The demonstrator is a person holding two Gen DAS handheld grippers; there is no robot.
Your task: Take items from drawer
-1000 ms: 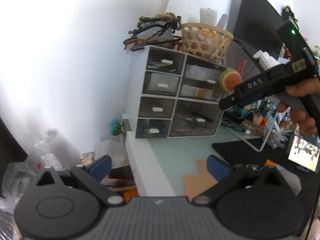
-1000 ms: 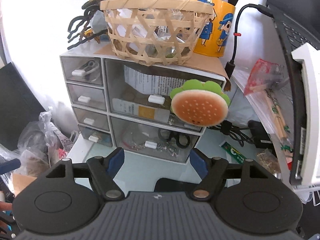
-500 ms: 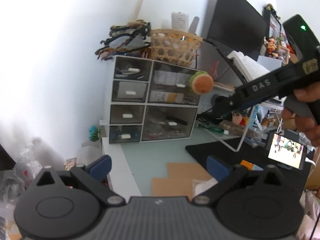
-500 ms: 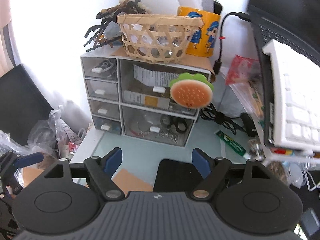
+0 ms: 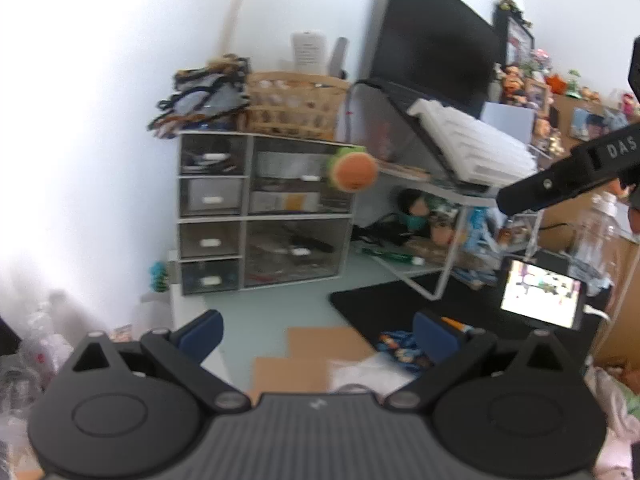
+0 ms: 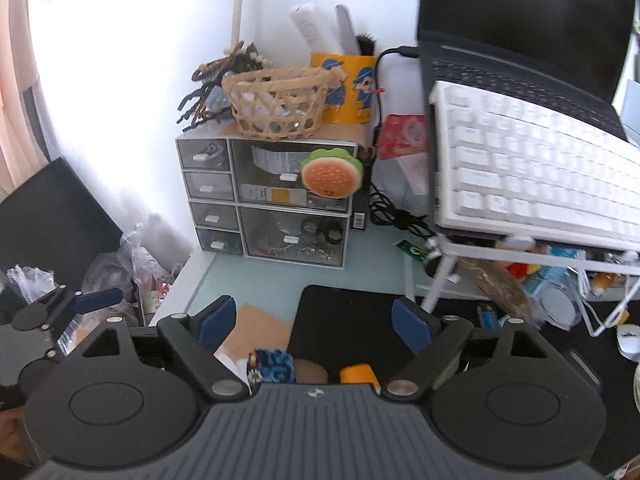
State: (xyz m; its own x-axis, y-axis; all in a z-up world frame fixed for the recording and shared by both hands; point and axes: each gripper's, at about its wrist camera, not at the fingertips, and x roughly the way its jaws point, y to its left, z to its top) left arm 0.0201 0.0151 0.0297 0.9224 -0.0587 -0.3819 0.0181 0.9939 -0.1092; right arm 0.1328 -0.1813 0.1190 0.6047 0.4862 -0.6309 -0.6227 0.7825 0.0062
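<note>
A white drawer unit (image 5: pixel 264 212) with several clear, closed drawers stands at the back of the desk, also in the right wrist view (image 6: pixel 266 204). A burger-shaped toy (image 6: pixel 331 178) hangs on its upper right drawer front (image 5: pixel 352 170). My left gripper (image 5: pixel 316 334) is open and empty, well back from the unit. My right gripper (image 6: pixel 314 320) is open and empty, above the black mat (image 6: pixel 352 320). Small items lie below it: a blue patterned piece (image 6: pixel 272 364) and an orange piece (image 6: pixel 358 374).
A woven basket (image 6: pixel 278 110) and a yellow cup (image 6: pixel 348 88) sit on the unit. A laptop with a white keyboard (image 6: pixel 532 168) sits on a wire stand at right. Cardboard (image 5: pixel 316 356) lies on the desk. A phone (image 5: pixel 540 300) stands lit at right.
Both grippers have pulled back from the drawer unit, which looks smaller now. Both stay open and empty. The drawers stay closed.
</note>
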